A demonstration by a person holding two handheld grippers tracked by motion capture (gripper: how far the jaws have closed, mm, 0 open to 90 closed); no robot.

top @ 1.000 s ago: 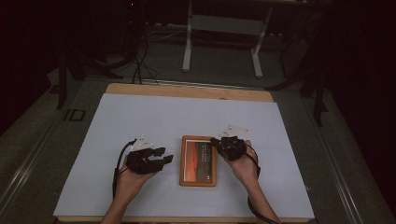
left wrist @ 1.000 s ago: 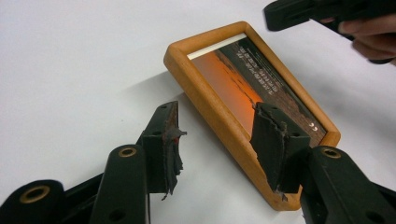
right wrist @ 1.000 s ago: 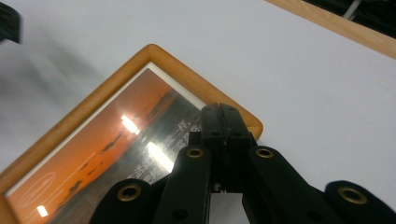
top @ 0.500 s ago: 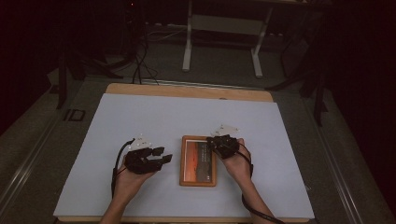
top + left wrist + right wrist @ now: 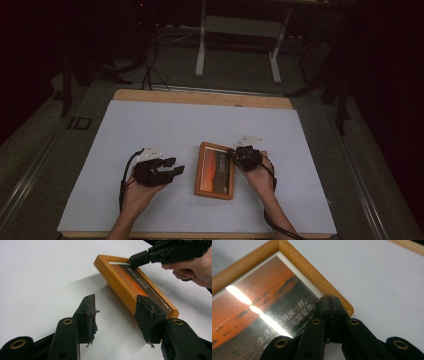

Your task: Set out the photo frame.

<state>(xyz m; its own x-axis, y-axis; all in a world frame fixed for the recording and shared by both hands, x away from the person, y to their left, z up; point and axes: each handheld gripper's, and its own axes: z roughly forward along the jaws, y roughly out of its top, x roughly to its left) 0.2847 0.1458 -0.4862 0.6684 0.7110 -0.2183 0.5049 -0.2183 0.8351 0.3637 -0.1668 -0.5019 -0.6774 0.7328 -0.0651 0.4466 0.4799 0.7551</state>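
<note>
A wooden picture frame [image 5: 215, 170] holding a sunset print lies flat on the white tabletop [image 5: 200, 125]. My left gripper [image 5: 175, 166] is open just left of the frame. In the left gripper view its jaws [image 5: 116, 300] spread wide, and the frame's long side [image 5: 122, 282] lies just beyond the right jaw. My right gripper [image 5: 232, 154] is shut, with its tip at the frame's far right corner. In the right gripper view the closed jaws [image 5: 329, 300] sit over the print beside the frame's corner [image 5: 309, 277]. The left gripper view shows the right gripper [image 5: 132, 262] touching that corner.
The table's wooden far edge [image 5: 200, 97] shows beyond the white top. Behind the table are a metal stand [image 5: 237, 45] and cables on the floor [image 5: 150, 65]. White tabletop lies on every side of the frame.
The right gripper has edged slightly left, onto the frame's far right corner. The left gripper has barely moved.
</note>
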